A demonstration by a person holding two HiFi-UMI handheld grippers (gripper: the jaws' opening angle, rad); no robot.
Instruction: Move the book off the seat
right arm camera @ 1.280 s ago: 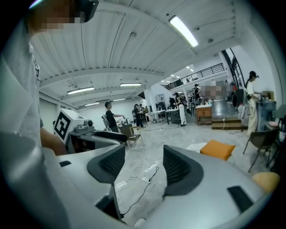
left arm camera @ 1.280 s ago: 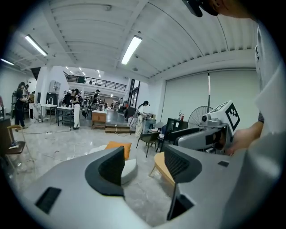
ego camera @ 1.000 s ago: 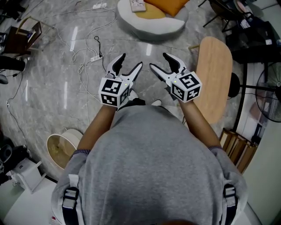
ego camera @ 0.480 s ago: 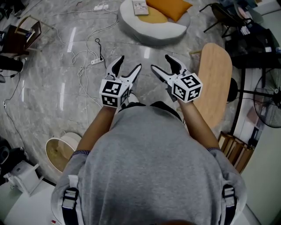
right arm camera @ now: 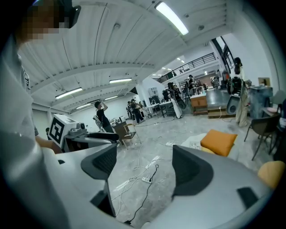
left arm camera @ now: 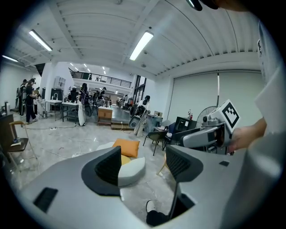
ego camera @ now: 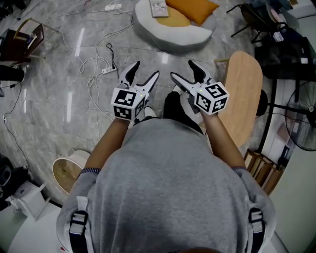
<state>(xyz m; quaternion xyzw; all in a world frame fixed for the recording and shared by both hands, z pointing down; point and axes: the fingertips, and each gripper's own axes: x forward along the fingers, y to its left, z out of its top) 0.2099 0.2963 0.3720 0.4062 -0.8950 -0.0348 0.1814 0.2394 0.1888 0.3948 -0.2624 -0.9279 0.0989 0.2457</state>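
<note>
At the far edge of the marble floor, the book (ego camera: 157,7) lies on the low white seat (ego camera: 180,33), just beside an orange cushion (ego camera: 191,7) and well apart from both grippers. Since a second ago, a dark trouser leg (ego camera: 173,106) has swung forward between the forearms. The seat also sits a little lower in the head view, so the person appears to be stepping toward it. The left gripper (ego camera: 146,70) is held out at chest height with its fingers apart and nothing between them. The right gripper (ego camera: 182,69) is level with it, its fingers opening wider around empty air. By my reading the task is only at the approach. The book cannot be reached until the walk is finished, and the spreading fingers suggest the right gripper is being readied for the pickup.
</note>
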